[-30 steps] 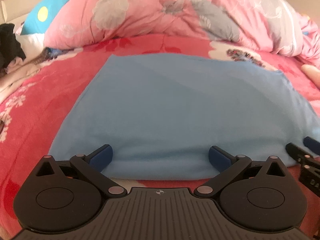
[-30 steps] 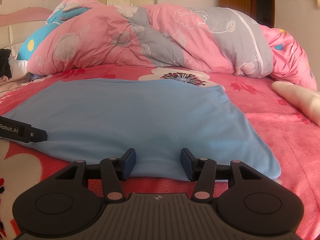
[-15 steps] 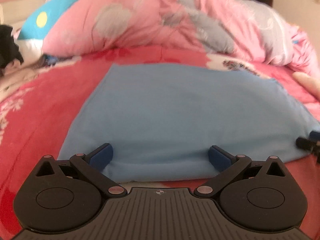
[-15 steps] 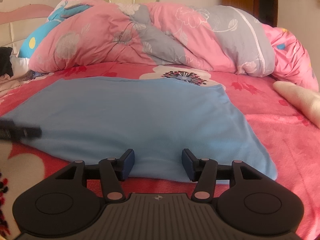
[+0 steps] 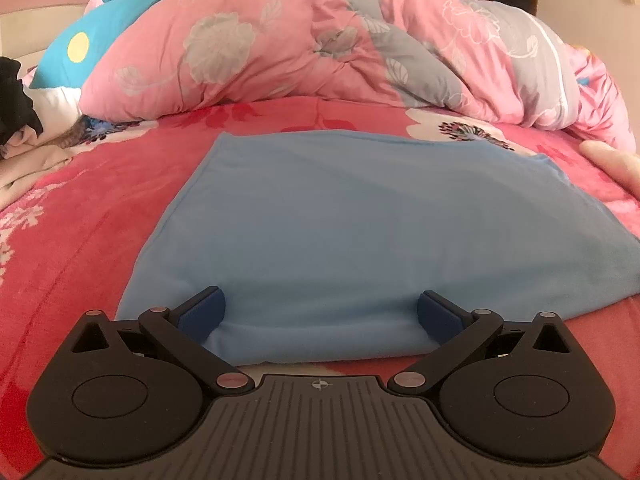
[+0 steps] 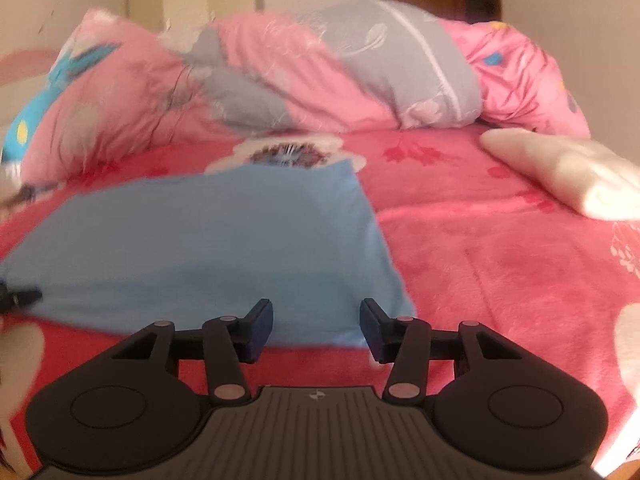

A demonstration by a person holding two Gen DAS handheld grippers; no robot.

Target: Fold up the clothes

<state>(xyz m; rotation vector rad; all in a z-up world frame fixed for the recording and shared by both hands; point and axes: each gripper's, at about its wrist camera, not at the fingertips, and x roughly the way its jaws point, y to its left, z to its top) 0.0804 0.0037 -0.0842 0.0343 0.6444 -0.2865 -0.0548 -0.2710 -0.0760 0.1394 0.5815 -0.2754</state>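
Observation:
A light blue garment (image 5: 360,232) lies folded flat on the red floral bedspread (image 5: 88,232). My left gripper (image 5: 320,312) is open wide at the garment's near edge, and the fold bulges between its blue pads (image 5: 202,314) without being pinched. In the blurred right wrist view, my right gripper (image 6: 317,326) sits at the near right corner of the garment (image 6: 200,248). Its jaws are closing, with the cloth's edge just between and ahead of the pads (image 6: 260,328), which do not press on it. The left gripper's tip (image 6: 20,298) shows at the far left.
A bunched pink and grey quilt (image 5: 320,48) lies across the back of the bed. A cream plush thing (image 6: 568,172) lies at the right. A pile of clothes (image 5: 16,120) sits at the far left, beside a blue cushion (image 5: 84,44).
My right gripper has slid right along the garment's near edge to its right corner and is gone from the left wrist view. The left gripper has hardly moved.

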